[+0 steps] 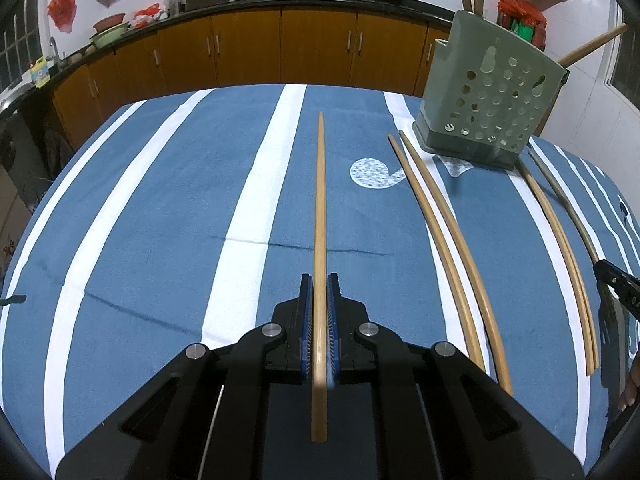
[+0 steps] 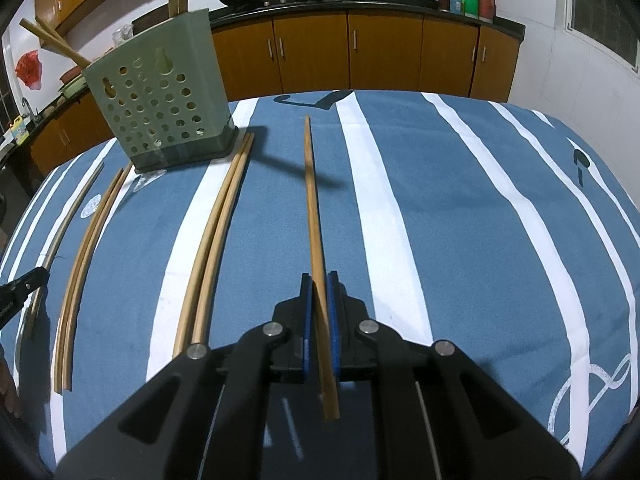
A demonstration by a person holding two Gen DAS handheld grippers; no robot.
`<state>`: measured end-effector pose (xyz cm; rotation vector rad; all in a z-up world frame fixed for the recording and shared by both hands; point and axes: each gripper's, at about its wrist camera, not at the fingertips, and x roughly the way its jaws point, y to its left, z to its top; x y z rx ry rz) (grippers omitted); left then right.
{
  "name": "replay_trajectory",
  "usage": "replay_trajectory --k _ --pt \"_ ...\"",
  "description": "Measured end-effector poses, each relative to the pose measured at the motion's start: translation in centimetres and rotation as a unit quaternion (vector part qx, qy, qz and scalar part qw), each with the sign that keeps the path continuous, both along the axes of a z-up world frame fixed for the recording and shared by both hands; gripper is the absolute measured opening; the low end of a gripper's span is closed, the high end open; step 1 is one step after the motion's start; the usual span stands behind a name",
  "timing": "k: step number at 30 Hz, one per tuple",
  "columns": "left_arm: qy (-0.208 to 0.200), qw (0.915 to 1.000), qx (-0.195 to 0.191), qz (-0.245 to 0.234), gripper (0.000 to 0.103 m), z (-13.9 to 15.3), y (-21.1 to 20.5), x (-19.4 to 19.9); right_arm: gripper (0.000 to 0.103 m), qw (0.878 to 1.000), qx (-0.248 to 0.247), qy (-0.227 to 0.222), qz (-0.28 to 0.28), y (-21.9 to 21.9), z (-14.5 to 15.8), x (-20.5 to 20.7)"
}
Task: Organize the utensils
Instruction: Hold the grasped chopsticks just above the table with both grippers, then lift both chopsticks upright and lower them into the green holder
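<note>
My left gripper [image 1: 319,280] is shut on a wooden chopstick [image 1: 320,208] that points straight ahead above the striped cloth. My right gripper [image 2: 319,278] is shut on another wooden chopstick [image 2: 314,216], also pointing ahead. A green perforated utensil holder [image 1: 486,96] stands on the table to the front right of the left gripper; in the right wrist view the holder [image 2: 160,96] is to the front left. Chopsticks stick out of its top. Two pairs of chopsticks [image 1: 448,232] [image 1: 560,248] lie on the cloth; the right wrist view shows those pairs too [image 2: 212,240] [image 2: 84,256].
The table carries a blue cloth with white stripes [image 1: 160,220]. A darker single stick [image 1: 568,204] lies at the far right. Wooden cabinets [image 1: 280,48] and a counter with woks stand behind the table. The right gripper's tip [image 1: 616,280] shows at the right edge.
</note>
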<state>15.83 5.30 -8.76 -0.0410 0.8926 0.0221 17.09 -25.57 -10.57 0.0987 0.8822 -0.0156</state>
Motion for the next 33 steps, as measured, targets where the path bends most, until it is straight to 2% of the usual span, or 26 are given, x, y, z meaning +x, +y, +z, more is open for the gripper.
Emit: replay_trajectory --k 7,10,13,18,22,33 --pt "0.000 1.0000 0.005 -0.004 0.008 0.0 0.1 -0.3 0.008 1.000 -0.003 -0.002 0.000 0.0 0.3 -0.1" --pt "-0.001 1.0000 0.003 -0.009 0.008 0.7 0.2 -0.3 0.008 1.000 -0.006 -0.027 -0.002 -0.3 2.0 -0.4" --pt "-0.029 0.9995 -0.004 -0.009 0.008 2.9 0.6 -0.6 0.008 0.998 -0.005 -0.064 -0.005 -0.7 4.6 -0.8" --pt "-0.100 0.9947 -0.020 -0.011 0.008 8.3 1.1 -1.0 0.008 0.991 0.000 -0.132 -0.010 -1.3 9.2 -1.6" --pt "-0.136 0.9901 -0.031 -0.013 0.008 11.2 1.3 -1.1 0.008 0.986 0.003 -0.165 -0.012 -1.5 11.4 -2.1" --pt "-0.170 0.9835 -0.058 -0.020 0.007 15.0 1.5 -0.4 0.008 0.977 0.013 -0.213 -0.014 -1.7 15.0 -2.0"
